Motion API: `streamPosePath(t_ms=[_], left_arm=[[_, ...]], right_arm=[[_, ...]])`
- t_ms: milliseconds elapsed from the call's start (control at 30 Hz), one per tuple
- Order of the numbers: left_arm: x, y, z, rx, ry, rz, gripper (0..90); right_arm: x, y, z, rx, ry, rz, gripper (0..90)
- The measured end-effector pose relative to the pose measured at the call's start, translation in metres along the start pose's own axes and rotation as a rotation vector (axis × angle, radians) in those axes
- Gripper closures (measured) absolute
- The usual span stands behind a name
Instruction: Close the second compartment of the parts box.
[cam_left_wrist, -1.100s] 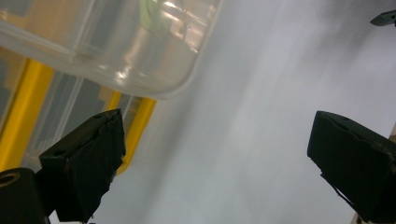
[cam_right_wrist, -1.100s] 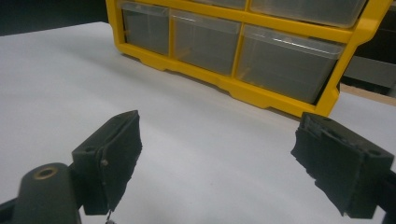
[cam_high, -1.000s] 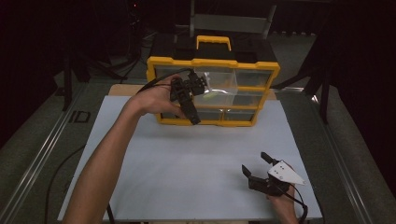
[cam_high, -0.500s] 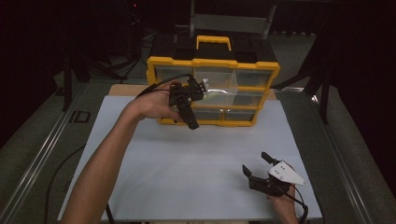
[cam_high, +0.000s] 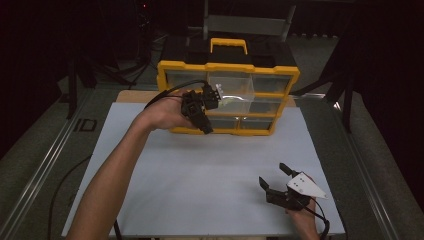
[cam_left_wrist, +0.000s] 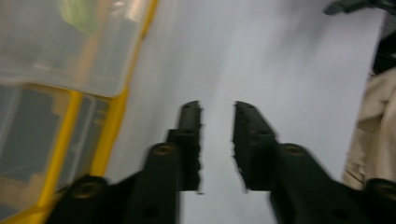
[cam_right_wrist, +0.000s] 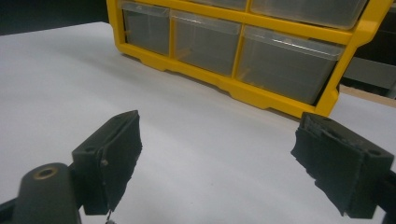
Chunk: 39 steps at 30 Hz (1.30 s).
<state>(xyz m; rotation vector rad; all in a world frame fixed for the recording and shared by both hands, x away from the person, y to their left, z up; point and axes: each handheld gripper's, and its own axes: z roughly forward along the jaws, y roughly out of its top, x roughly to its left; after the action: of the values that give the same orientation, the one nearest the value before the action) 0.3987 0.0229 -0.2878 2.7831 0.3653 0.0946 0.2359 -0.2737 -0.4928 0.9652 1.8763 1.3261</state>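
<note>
A yellow organizer (cam_high: 227, 67) with clear drawers stands at the back of the white mat (cam_high: 200, 175). Its upper middle drawer (cam_high: 231, 86) sticks out a little. My left gripper (cam_high: 206, 128) hangs in front of the organizer's left half and points down at the mat. In the left gripper view its jaws (cam_left_wrist: 217, 109) stand a narrow gap apart with nothing between them, beside the protruding drawer (cam_left_wrist: 70, 46), which holds something green. My right gripper (cam_high: 272, 173) rests near the front right of the mat. It is wide open (cam_right_wrist: 219, 128), empty, and faces the organizer's lower drawers (cam_right_wrist: 280, 60).
A black toolbox with a yellow handle (cam_high: 228, 44) stands behind the organizer. Metal rails (cam_high: 45, 170) run along both sides of the table. Bare mat lies between the two grippers. The other hand's sleeve (cam_left_wrist: 373, 126) shows at the right edge of the left gripper view.
My left gripper has drifted slightly down and toward the person, away from the drawer fronts. The right gripper has stayed put.
</note>
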Motion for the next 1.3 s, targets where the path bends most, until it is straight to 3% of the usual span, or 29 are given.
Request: streamPosePath(t_ms=[133,500,767,1100,1300], left_arm=[[0.003,0.002,-0.001,-0.027,0.017,0.003,90.0],[0.005,0.009,-0.001,-0.064,0.077,-0.016,90.0],[0.011,0.01,-0.003,-0.082,0.083,-0.044,90.0],[0.012,0.018,0.0,-0.071,0.11,-0.037,90.0],[0.015,0.017,0.001,-0.078,0.104,-0.044,90.0]], right_arm=[[0.0,0.0,0.0,0.001,-0.001,0.0,14.4],[0.0,0.0,0.0,0.0,-0.001,-0.001,14.5],[0.0,0.0,0.0,0.001,0.0,-0.001,14.4],[0.0,0.0,-0.001,0.002,0.001,0.002,14.4],[-0.001,0.0,-0.001,-0.001,-0.001,0.004,14.4]])
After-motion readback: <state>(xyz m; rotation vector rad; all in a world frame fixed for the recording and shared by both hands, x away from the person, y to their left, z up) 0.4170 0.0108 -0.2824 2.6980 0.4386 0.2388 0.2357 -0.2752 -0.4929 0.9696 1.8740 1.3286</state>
